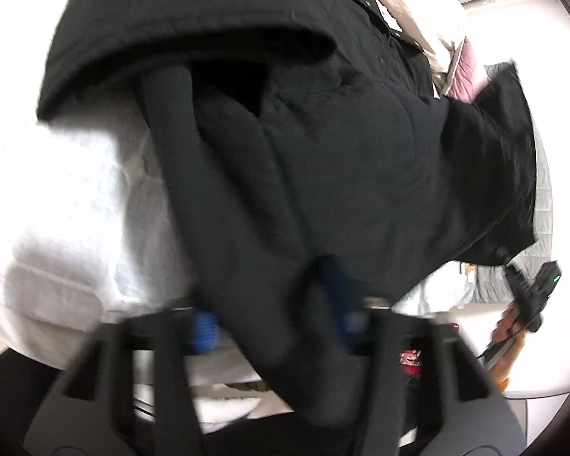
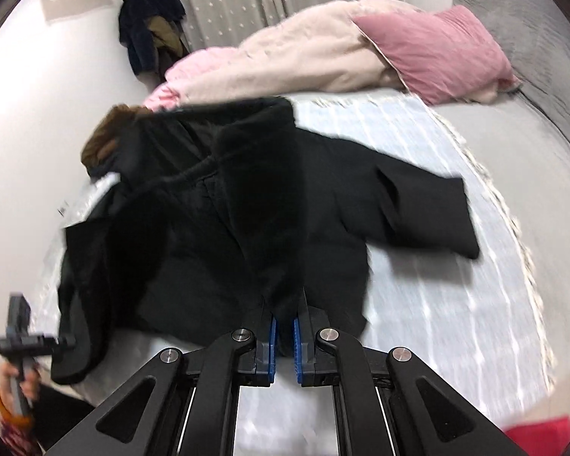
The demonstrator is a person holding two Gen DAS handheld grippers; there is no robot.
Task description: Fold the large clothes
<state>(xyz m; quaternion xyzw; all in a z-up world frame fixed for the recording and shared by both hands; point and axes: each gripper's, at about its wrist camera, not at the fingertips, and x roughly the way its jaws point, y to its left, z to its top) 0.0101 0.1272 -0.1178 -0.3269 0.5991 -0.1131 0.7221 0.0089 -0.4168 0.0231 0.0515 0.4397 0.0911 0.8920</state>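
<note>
Black coat (image 2: 209,209) sprawls across pale striped blanket (image 2: 437,266) on bed, one sleeve flung out toward grey pillow side. Right hand-held gripper (image 2: 284,336) pinches coat fold tight between blue pads (image 2: 271,345). Left hand-held gripper (image 1: 281,326) clamps narrow on another dark fold. Pink pillow (image 2: 433,53), cream duvet (image 2: 285,53) behind.

Black coat (image 2: 216,205), pink pillow (image 2: 437,53), white-striped pale-blue blanket (image 2: 437,273)

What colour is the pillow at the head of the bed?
Pink; the pillow shows best in the right wrist view, lying against a pale quilt.
</note>
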